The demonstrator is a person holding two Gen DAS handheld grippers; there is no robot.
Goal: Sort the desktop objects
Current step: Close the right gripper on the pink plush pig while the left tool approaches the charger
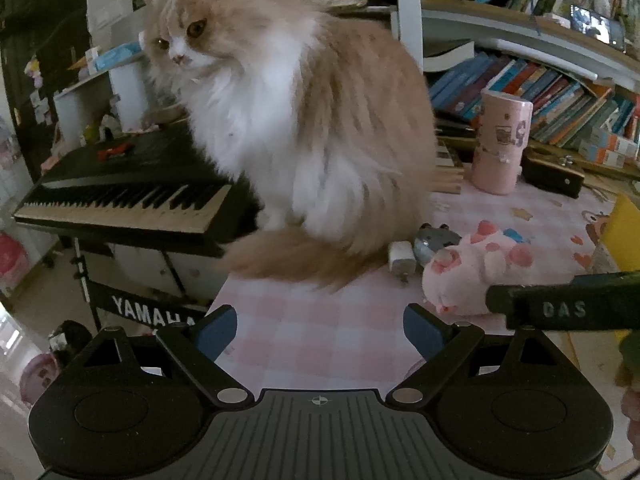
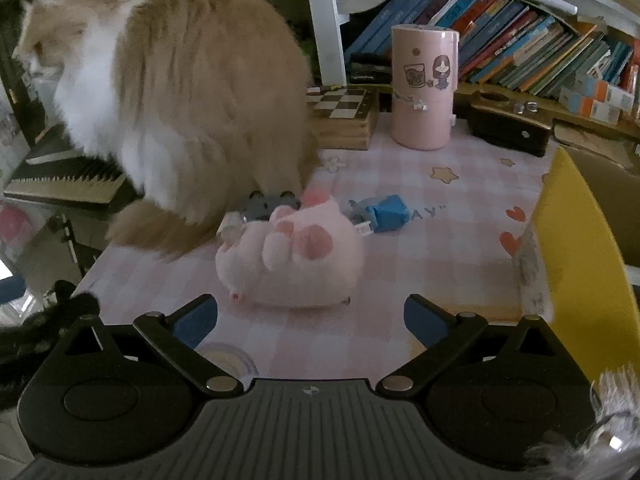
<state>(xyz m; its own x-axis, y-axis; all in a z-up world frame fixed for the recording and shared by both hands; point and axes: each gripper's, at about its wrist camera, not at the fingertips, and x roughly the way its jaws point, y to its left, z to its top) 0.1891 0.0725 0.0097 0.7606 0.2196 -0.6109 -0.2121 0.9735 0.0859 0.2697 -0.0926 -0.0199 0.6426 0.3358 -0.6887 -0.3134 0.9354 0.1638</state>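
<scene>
My right tool (image 2: 310,316) is spread wide and empty, with the pink plush toy (image 2: 292,256) lying on the worktop (image 2: 420,240) just ahead between its fingers. I'd ease forward low, straddle its middle, and steer clear of the cat (image 2: 180,100) sitting ahead-left. My left tool (image 1: 320,324) is wide and empty too.

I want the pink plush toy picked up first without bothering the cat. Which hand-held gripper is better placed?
Right. The right hand-held gripper is open, with the pink plush toy straight ahead; for the left hand-held gripper the toy is off to the side, by the cat.
</scene>
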